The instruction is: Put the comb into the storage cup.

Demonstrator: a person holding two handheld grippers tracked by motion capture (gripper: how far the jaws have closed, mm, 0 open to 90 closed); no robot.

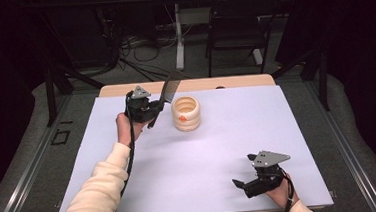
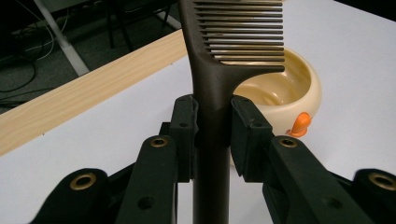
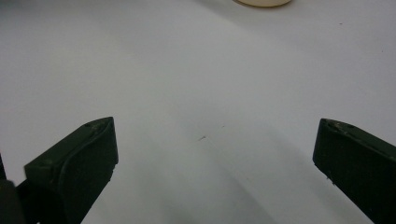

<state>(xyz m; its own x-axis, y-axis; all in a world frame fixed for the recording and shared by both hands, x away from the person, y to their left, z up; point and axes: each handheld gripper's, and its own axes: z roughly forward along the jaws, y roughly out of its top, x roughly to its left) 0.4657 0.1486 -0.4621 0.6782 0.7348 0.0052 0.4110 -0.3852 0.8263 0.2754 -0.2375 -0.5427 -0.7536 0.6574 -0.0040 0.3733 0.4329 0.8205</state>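
left gripper holds comb upright beside the cream bowl

left gripper [image 2: 212,135] has its two black jaws pressed flat against the handle of a dark brown comb [image 2: 219,79], one pad on each side, so the comb is pinched firmly partway down its stem. from the high view the same left gripper [image 1: 143,108] sits at the far left of the white table [image 1: 206,175], with the comb [image 1: 170,89] rising out of it and leaning toward the far edge.

the relation that matters is short: the bowl [image 1: 186,113] stands just beside the comb, on the side toward the table's middle, and the comb's toothed head hangs near or over its rim. the comb's long axis runs up along the jaws, teeth sticking out sideways toward the bowl [image 2: 280,88]. the left hand is much the nearer; the right gripper [image 1: 254,179] rests well apart at the near right, jaws spread wide with nothing between them, white tabletop showing in the gap [image 3: 210,140].

the comb looks like hard, matte plastic with widely spaced straight teeth. the bowl is glossy cream, its outer wall ribbed in stacked rounded rings, with a small orange knob [image 2: 301,125] on its side, possibly a duck's bill, though the view is too close to be sure.
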